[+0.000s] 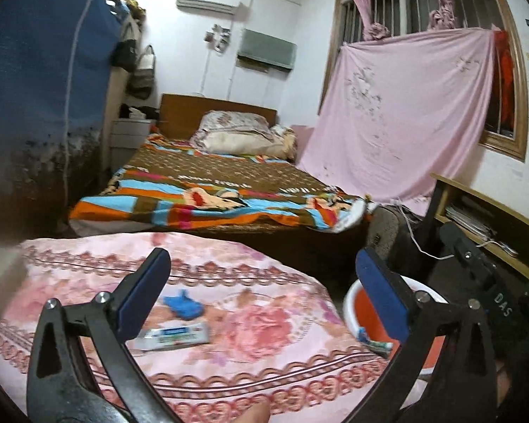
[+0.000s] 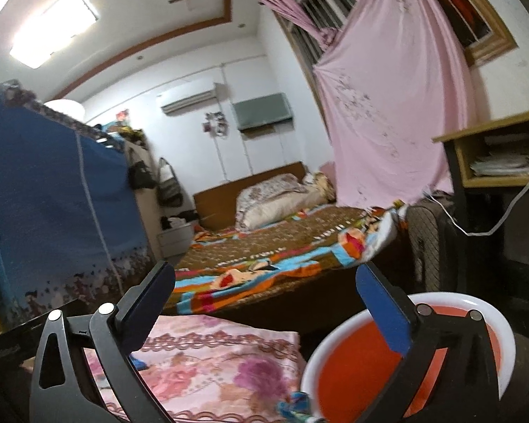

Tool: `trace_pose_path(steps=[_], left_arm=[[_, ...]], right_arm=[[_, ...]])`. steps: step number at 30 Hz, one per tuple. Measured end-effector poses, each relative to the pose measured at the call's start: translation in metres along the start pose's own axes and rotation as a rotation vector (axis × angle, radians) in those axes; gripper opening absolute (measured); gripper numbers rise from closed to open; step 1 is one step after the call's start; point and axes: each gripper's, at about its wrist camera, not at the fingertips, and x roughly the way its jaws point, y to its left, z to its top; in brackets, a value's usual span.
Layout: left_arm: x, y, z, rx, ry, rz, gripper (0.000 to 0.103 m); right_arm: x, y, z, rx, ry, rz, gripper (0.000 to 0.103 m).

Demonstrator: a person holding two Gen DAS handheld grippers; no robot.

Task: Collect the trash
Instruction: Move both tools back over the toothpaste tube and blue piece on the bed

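A crumpled blue scrap [image 1: 182,305] and a flat white-and-green wrapper [image 1: 174,335] lie on the pink floral cloth [image 1: 257,338]. My left gripper [image 1: 261,282] is open and empty, raised above them. A red basin with a white rim [image 1: 365,312] stands right of the cloth, with a small blue-green wrapper [image 1: 370,341] inside. In the right wrist view, my right gripper [image 2: 264,296] is open and empty above the basin [image 2: 356,363]. A blue-green scrap [image 2: 296,403] lies at its near rim. The floral cloth [image 2: 208,366] lies to the left.
A bed with a striped brown blanket [image 1: 208,183] stands behind the cloth. A blue fabric wardrobe [image 1: 35,88] is on the left. A wooden desk [image 1: 490,218] with a white cable, and a dark case [image 1: 388,232], stand on the right. The right gripper's body [image 1: 476,264] shows beside the basin.
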Motion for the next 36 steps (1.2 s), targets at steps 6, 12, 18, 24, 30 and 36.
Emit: trace_pose_path(steps=[6,12,18,24,30,36], left_arm=[[-0.023,0.032,-0.002,-0.024,-0.053,0.077,0.092],[-0.042,0.060,-0.004,-0.036,-0.091,0.150,0.092],[-0.051,0.081,-0.007,-0.025,-0.088,0.183,0.092],[-0.044,0.095,-0.016,-0.005,-0.015,0.196,0.092],[-0.030,0.107,-0.025,-0.035,0.096,0.183,0.091],[-0.008,0.110,-0.028,-0.029,0.210,0.131,0.087]], right_arm=[[-0.004,0.029,-0.004,-0.066,-0.021,0.073,0.103],[-0.006,0.059,-0.010,-0.120,-0.030,0.146,0.103],[-0.002,0.091,-0.021,-0.187,0.008,0.206,0.103],[0.004,0.106,-0.031,-0.248,0.062,0.236,0.103],[0.026,0.112,-0.042,-0.265,0.212,0.239,0.103],[0.050,0.109,-0.052,-0.244,0.375,0.206,0.103]])
